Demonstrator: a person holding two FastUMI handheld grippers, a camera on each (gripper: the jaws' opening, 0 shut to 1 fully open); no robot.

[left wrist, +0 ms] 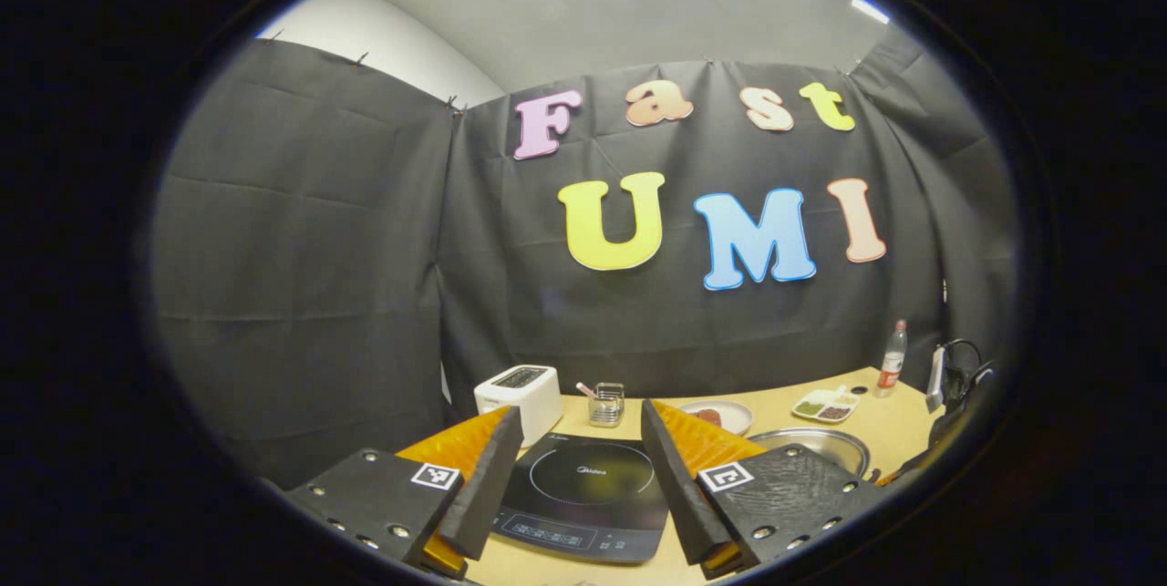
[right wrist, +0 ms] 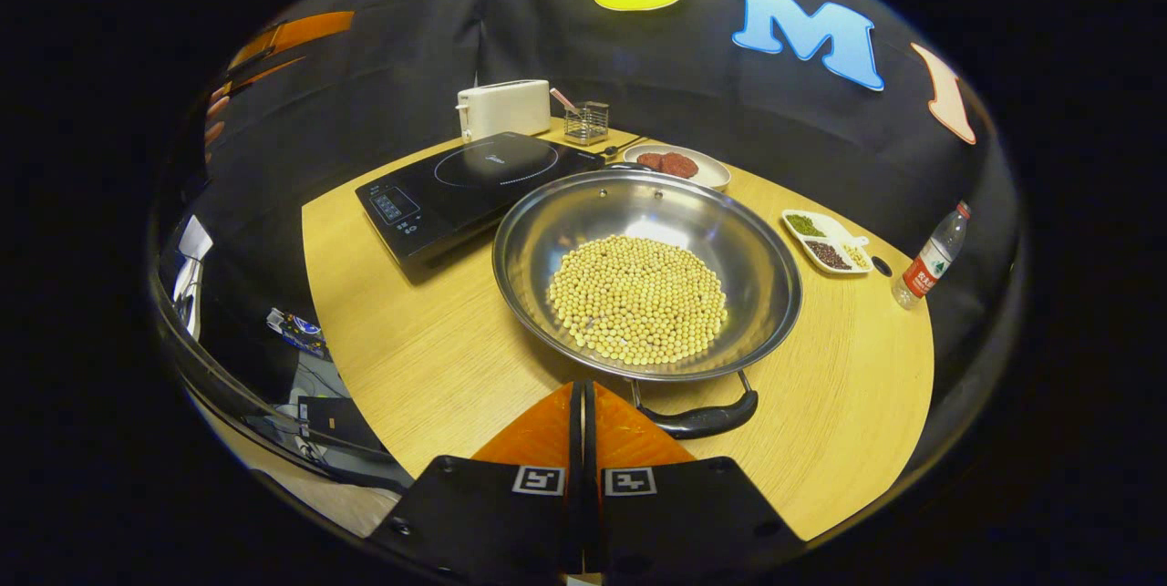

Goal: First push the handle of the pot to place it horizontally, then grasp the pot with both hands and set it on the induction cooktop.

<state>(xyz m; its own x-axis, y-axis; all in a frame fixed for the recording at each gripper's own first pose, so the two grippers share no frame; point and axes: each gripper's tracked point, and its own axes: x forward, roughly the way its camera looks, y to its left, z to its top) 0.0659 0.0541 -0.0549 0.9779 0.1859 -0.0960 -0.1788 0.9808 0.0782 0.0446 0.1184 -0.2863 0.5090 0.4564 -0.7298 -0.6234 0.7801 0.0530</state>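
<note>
In the left gripper view, the left gripper (left wrist: 574, 467) is held above the near edge of the table (left wrist: 889, 426) with its two fingers spread wide, pinching nothing and touching nothing. Just left of its left finger and farther off stands a white toaster (left wrist: 520, 399). Between the fingers and beyond them lies the black induction cooktop (left wrist: 583, 495), with a small wire basket (left wrist: 606, 404) behind it. Beyond the right finger sit a plate of reddish food (left wrist: 720, 416) and the rim of the pot (left wrist: 811, 447), and farther right a divided dish (left wrist: 825, 405) and a bottle (left wrist: 893, 356). In the right gripper view, the right gripper (right wrist: 583, 404) has its fingers pressed together with nothing between them, its tips just left of the pot's black handle (right wrist: 702, 422) without clearly touching it. Ahead and to the left of these tips lies the induction cooktop (right wrist: 465, 185); straight ahead rests the steel pot (right wrist: 647, 272), filled with pale beans (right wrist: 638, 299), on the table (right wrist: 410, 340) just beside the cooktop. Its near handle lies slightly to the right of the fingertips.
</note>
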